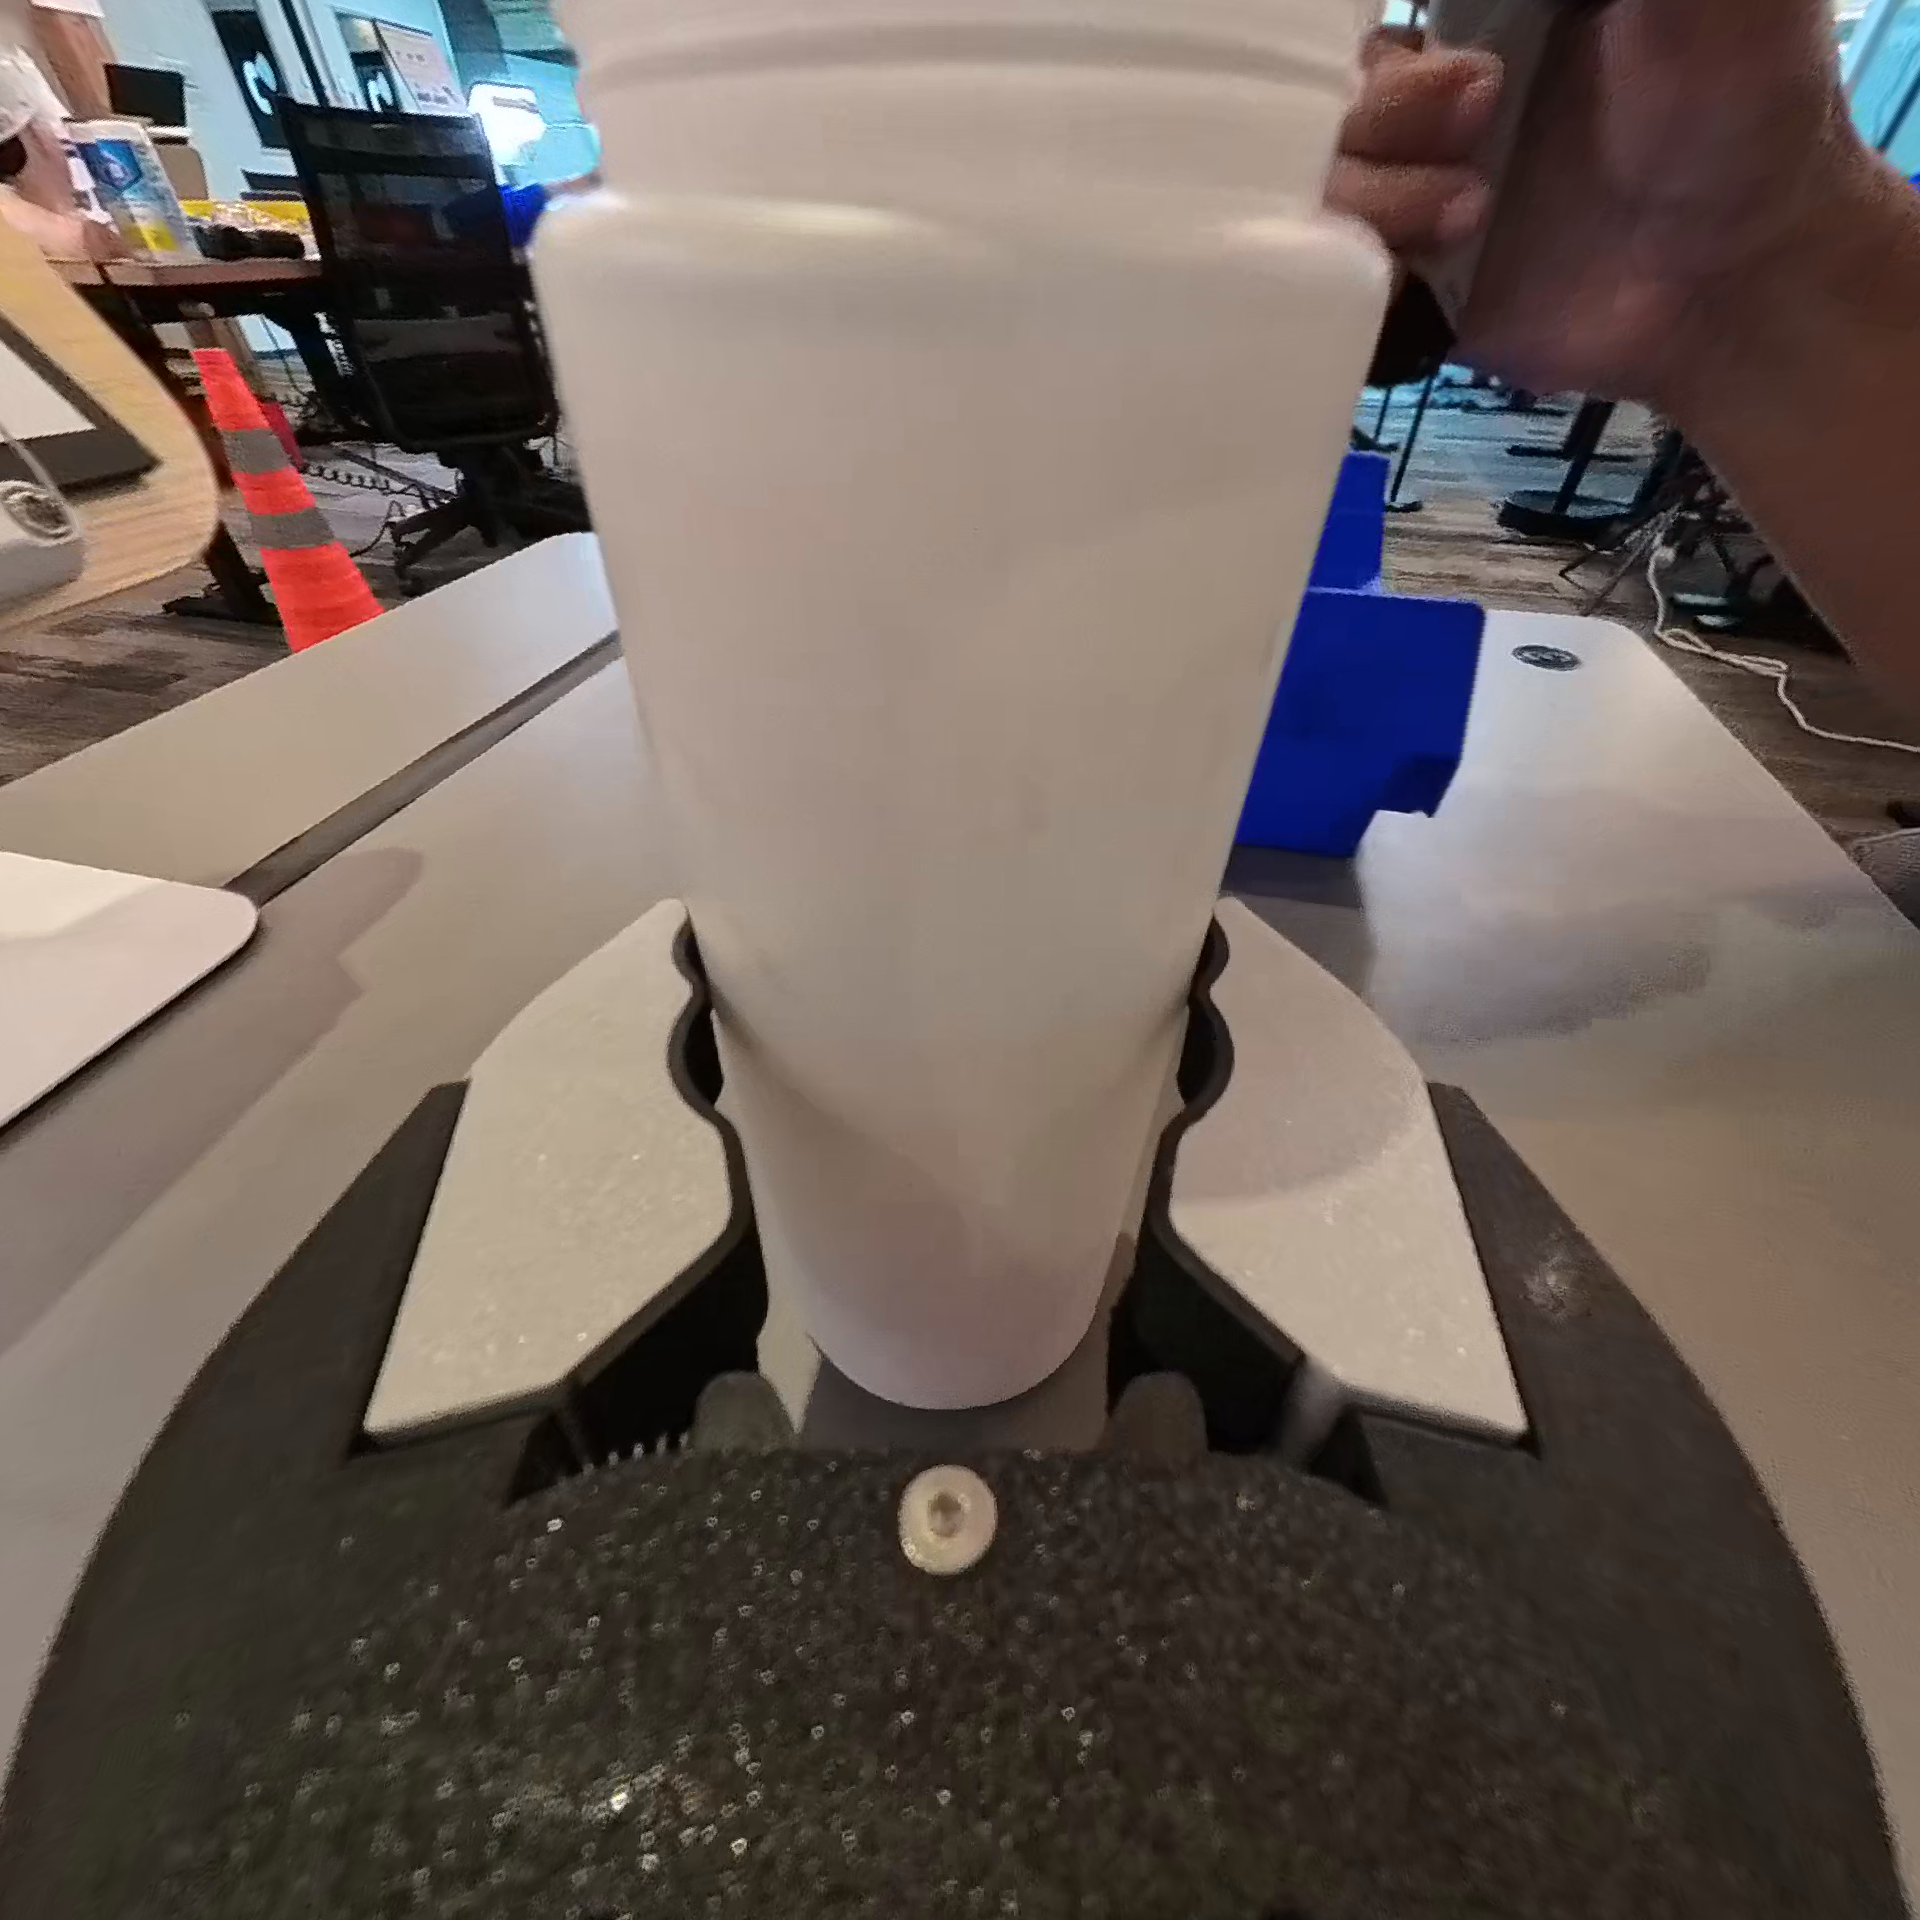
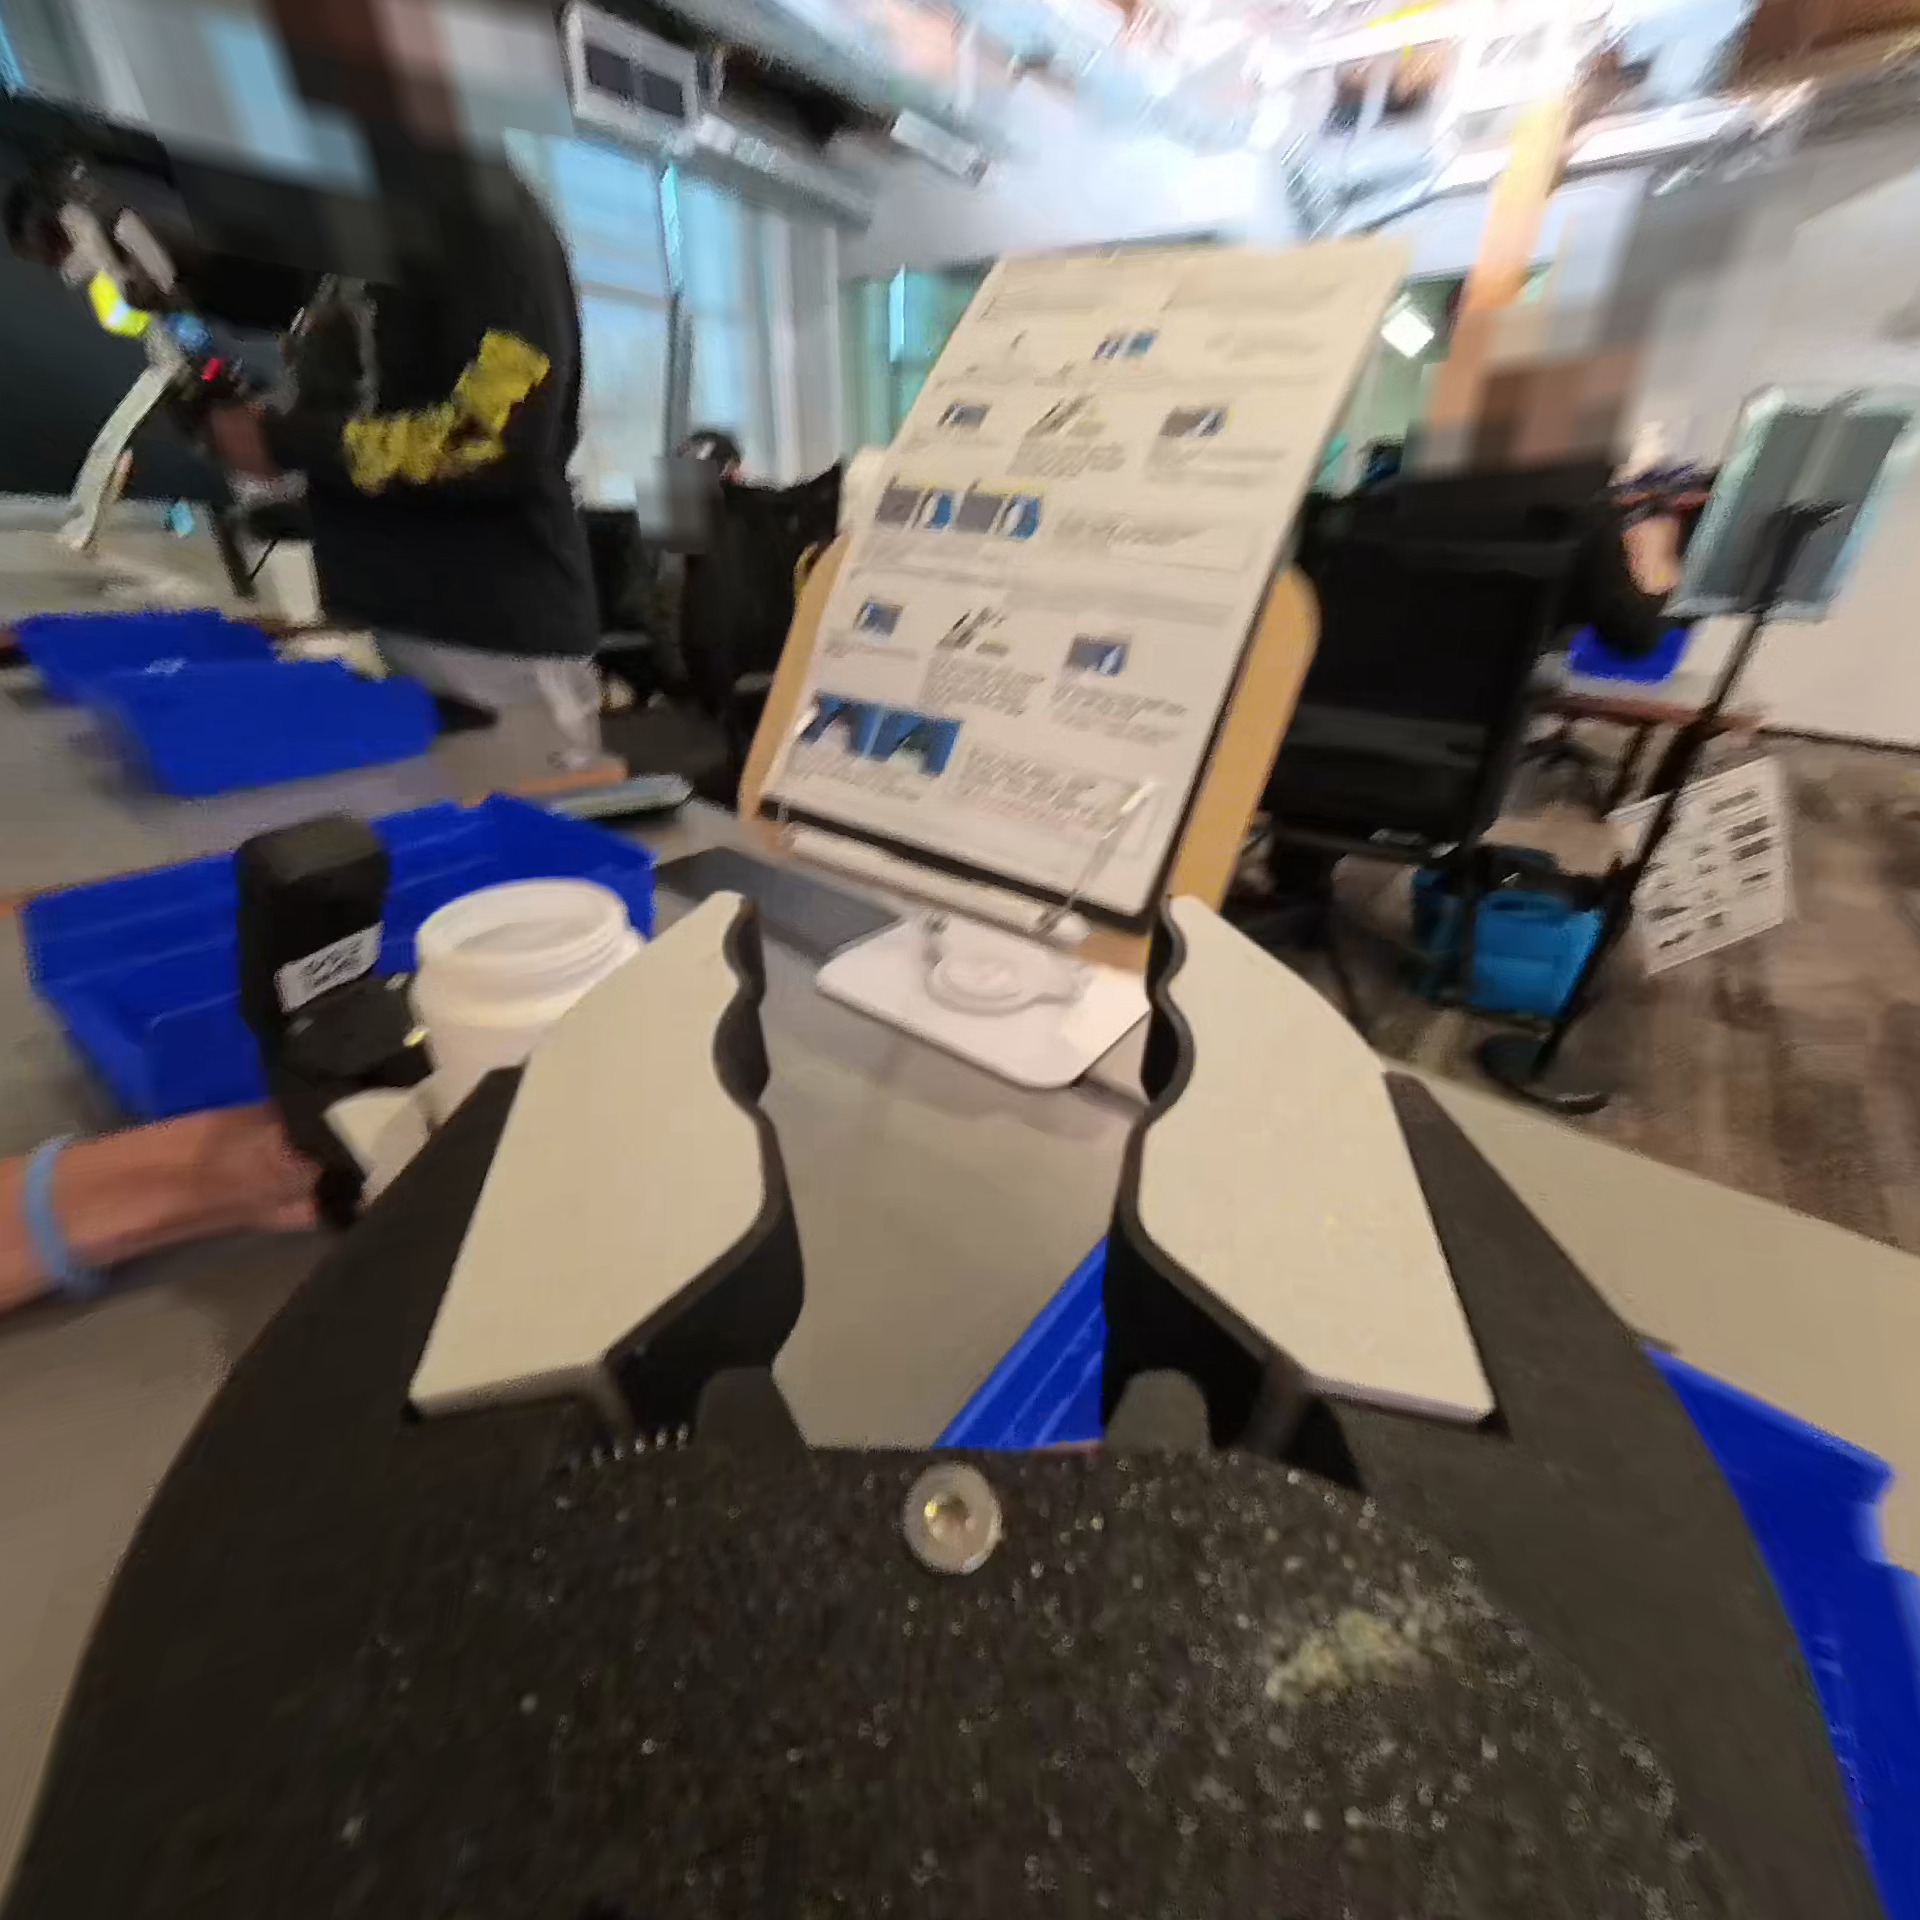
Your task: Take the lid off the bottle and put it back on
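In the left wrist view the left gripper (image 1: 951, 997) fills the lower half of the frame, and the white bottle (image 1: 956, 644) stands upright between its fingers (image 1: 582, 1143), long axis running straight up the middle of the picture. Both dark inner pads press against the lower part of the bottle's body, so this gripper is clamped on it and holding it steady just above the grey table (image 1: 1558, 935). At the top edge of the frame the threaded neck shows bare.

In the right wrist view the right gripper (image 2: 951, 997) occupies the lower centre with its jaws spread wide and nothing between them; only the table and a blue bin (image 2: 1049, 1361) show through the gap. From this gripper the bottle (image 2: 509, 966) lies to the left of the frame, its open mouth uncovered. The lid is not visible in either view, so I cannot tell where it was set down.

The right gripper is the free one, so by my reading fetching the lid falls to it. Farther back a white document stand (image 2: 1091, 582) rises mid-frame.
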Motion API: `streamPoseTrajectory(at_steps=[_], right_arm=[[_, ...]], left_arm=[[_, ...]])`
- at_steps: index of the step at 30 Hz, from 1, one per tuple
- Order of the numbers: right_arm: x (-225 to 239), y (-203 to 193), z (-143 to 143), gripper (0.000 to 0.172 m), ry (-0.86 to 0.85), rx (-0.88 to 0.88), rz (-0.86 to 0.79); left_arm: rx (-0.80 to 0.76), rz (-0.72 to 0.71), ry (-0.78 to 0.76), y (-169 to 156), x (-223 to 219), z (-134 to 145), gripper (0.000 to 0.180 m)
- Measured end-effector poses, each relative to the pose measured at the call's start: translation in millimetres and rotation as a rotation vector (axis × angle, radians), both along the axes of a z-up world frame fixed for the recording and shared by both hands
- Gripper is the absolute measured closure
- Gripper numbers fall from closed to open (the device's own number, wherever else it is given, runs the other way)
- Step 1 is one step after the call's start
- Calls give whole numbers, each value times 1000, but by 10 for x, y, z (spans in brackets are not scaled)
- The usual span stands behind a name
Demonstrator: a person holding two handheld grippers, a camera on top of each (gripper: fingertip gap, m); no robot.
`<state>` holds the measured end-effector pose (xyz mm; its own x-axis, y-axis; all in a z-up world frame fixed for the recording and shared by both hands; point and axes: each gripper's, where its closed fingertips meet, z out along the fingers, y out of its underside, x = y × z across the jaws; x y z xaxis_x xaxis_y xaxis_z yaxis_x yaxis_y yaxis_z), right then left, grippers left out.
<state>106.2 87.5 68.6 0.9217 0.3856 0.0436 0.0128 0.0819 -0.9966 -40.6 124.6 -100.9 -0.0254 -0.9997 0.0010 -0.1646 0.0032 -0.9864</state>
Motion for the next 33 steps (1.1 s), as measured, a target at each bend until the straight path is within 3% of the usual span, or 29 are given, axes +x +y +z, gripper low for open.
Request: streamPoseTrajectory(at_steps=[4, 6, 10, 14, 17, 20, 22, 24, 27, 33], right_arm=[[-524, -70, -437, 78, -92, -230, 275], [-676, -56, -580, 77, -124, -260, 308], [-1083, -24, -680, 78, -31, -301, 400], [-1431, 167, -886, 77, 139, -429, 373], [-1615, 346, -1036, 72, 154, -405, 304], [-1738, 495, -1237, 66, 53, -372, 235], [-1784, 529, -1412, 87, -22, -406, 223], [-1766, 523, -1408, 89, -38, -408, 204], [-1625, 402, -1006, 89, -57, -280, 158], [-775, -316, 608, 89, -38, 65, -36]], left_arm=[[-91, 40, -21, -12, 3, 91, 72], [-92, 79, -8, -72, -90, 188, 64], [-76, 246, -10, -313, -475, 359, 67], [-269, 431, 69, -783, -1015, 63, 74], [-382, 446, 67, -1215, -1293, -109, 77], [-273, 452, 99, -1412, -1425, -167, 79], [-151, 443, 134, -1435, -1432, -149, 80], [-89, 446, 154, -1430, -1427, -169, 84], [-115, 419, 163, -1471, -1378, -198, 86], [-140, 375, 155, -1547, -1286, -203, 88]])
